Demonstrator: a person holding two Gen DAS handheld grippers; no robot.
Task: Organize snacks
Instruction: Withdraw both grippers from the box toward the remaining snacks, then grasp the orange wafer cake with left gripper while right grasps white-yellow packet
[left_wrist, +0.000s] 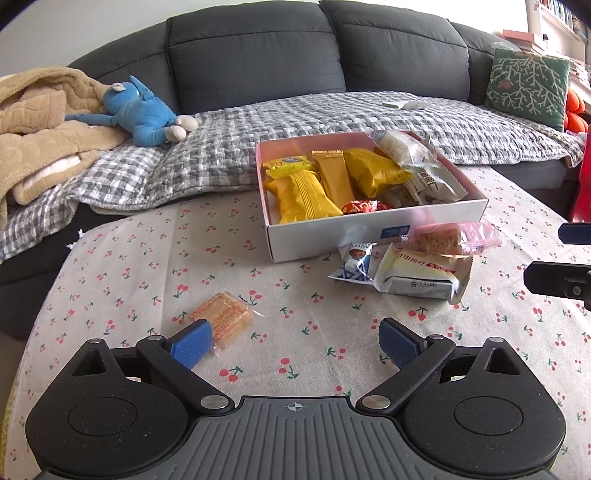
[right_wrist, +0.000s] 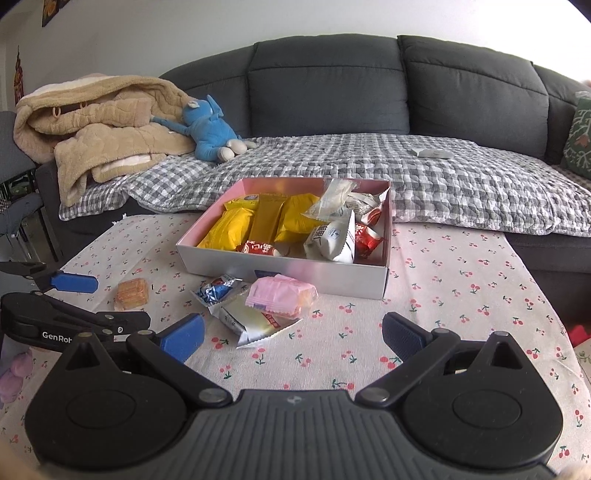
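Observation:
A white box (left_wrist: 332, 242) (right_wrist: 332, 275) with a pink inside stands on the cherry-print tablecloth and holds several yellow, white and red snack packs. In front of it lie a pink-wrapped bar (left_wrist: 448, 238) (right_wrist: 280, 295), a white-silver pack (left_wrist: 421, 273) (right_wrist: 251, 319) and a small blue-white candy (left_wrist: 356, 264) (right_wrist: 216, 290). An orange wafer pack (left_wrist: 223, 319) (right_wrist: 132, 292) lies apart to the left. My left gripper (left_wrist: 295, 341) (right_wrist: 107, 301) is open, its left fingertip just beside the wafer. My right gripper (right_wrist: 293, 338) is open and empty, just short of the loose packs.
A dark grey sofa (left_wrist: 258, 55) with a checked cover (right_wrist: 443, 177) runs behind the table. On it lie a beige blanket (left_wrist: 40, 125), a blue plush toy (left_wrist: 144, 110) and a green cushion (left_wrist: 528, 86). The table's far edge meets the sofa.

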